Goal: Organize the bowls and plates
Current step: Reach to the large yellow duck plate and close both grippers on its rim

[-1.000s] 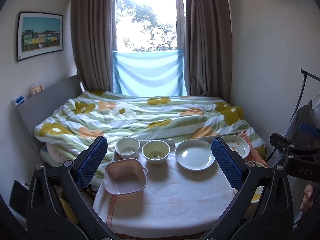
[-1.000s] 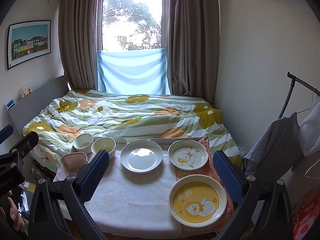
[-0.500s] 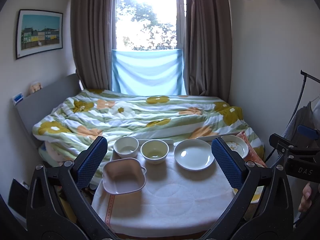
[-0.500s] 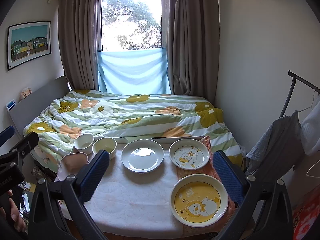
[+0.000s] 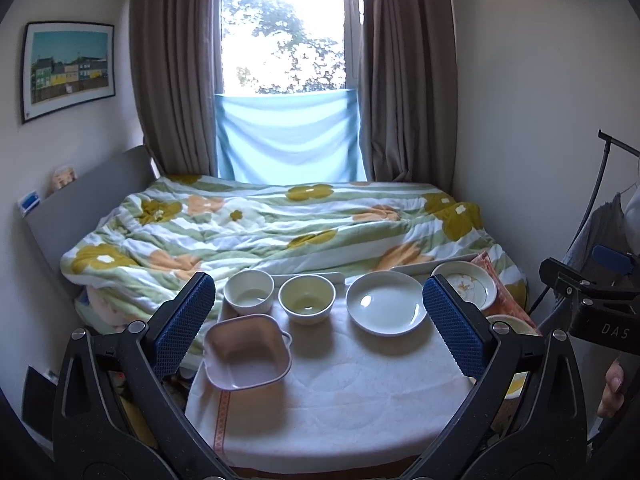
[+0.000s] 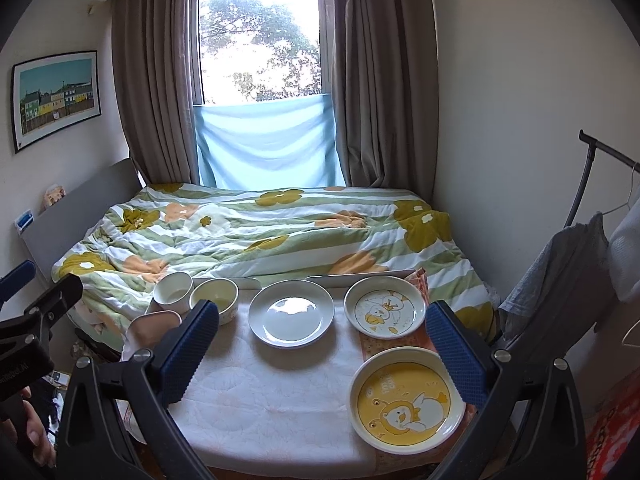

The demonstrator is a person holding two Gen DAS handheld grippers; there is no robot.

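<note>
A: Hovering above the near edge of the table (image 5: 320,412), the left gripper (image 5: 318,324) has its jaws spread wide and holds nothing; the right gripper (image 6: 322,350) is the same, jaws wide apart and empty.

B: Where does the crockery sit?

A: In the left view, the pink square dish (image 5: 246,356) lies lower left of centre, the white bowl (image 5: 249,291) and the yellow-green bowl (image 5: 307,298) side by side above it, the plain white plate (image 5: 386,309) right of centre. In the right view, the duck plate (image 6: 385,306) sits right of centre and the yellow duck plate (image 6: 407,398) at lower right.

B: Nothing is stacked, so it looks like the very start. How should a first pick go?

A: Probably each gripper takes its nearer side. One jaw should slip inside a rim and one outside, closing squarely on the wall, since glazed ware may slip. Lifting straight up would keep it off its neighbours and avoid dragging the cloth
</note>
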